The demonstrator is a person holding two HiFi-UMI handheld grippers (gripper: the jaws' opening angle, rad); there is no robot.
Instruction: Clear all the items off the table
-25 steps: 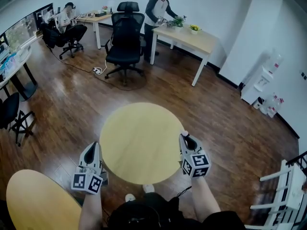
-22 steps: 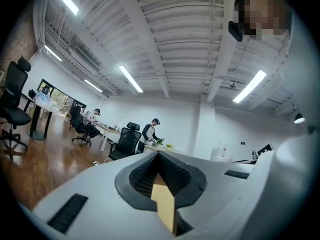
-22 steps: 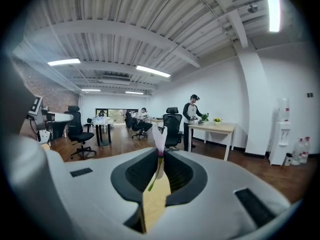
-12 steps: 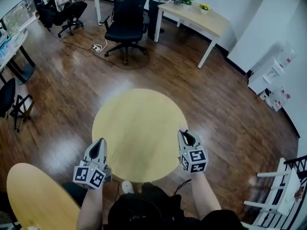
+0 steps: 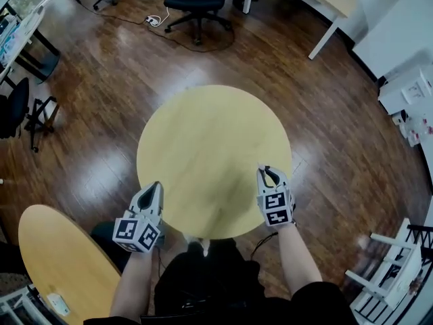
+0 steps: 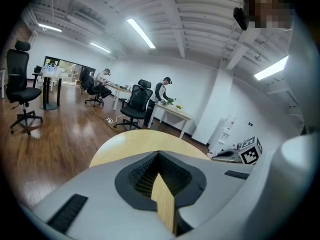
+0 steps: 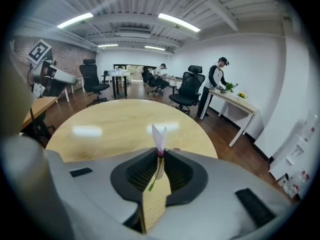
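At the near rim of the bare round tabletop, the right claw pinches a small white-and-pink flower by its stem, while the left claw is closed on nothing.

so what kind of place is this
Most likely an open-plan office or lab: black swivel chairs, desks with people working at them, and strip lights on the ceiling.

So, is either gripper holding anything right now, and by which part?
The right gripper pinches a small white flower by its green stem, just under the bloom. The left gripper is shut, empty.
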